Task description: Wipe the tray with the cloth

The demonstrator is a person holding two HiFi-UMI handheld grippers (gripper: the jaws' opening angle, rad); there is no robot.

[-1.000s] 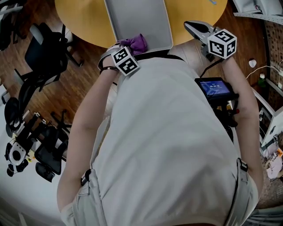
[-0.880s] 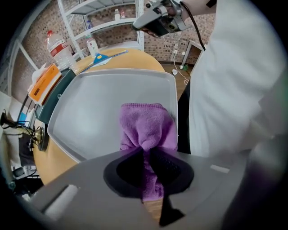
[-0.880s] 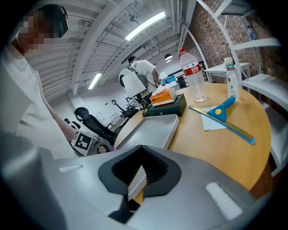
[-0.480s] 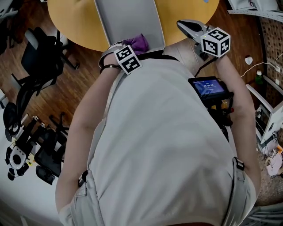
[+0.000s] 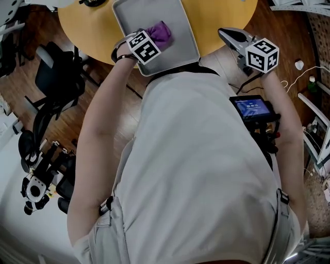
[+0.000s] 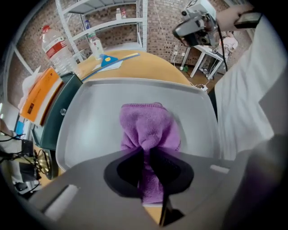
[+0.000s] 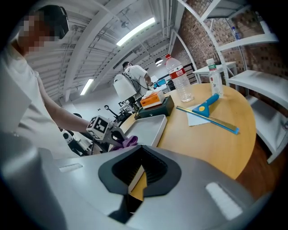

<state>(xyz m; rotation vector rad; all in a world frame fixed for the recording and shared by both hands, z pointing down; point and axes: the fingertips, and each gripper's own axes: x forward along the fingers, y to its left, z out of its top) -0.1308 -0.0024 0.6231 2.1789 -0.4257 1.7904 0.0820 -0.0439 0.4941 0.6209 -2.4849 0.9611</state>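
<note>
A grey tray (image 5: 180, 36) lies on the round yellow table (image 5: 221, 15) close to its near edge. My left gripper (image 5: 153, 38) is over the tray's near half, shut on a bunched purple cloth (image 5: 163, 32). In the left gripper view the cloth (image 6: 148, 128) is pinched between the jaws (image 6: 145, 168) and rests on the tray's floor (image 6: 90, 121). My right gripper (image 5: 225, 33) hovers off the table's edge to the right of the tray, jaws together and empty (image 7: 139, 177). From there I see the tray (image 7: 146, 128) and the cloth (image 7: 129, 141).
Beyond the tray stand a dark box with an orange book (image 7: 155, 104), a large water bottle (image 7: 180, 78) and a small bottle (image 7: 215, 81). A blue scraper (image 7: 204, 108) and a long ruler lie on the table at the right. Office chairs (image 5: 51, 72) stand on the left.
My left gripper has pushed forward with the cloth, from the tray's near edge onto its floor. The right gripper stays beside the table edge.
</note>
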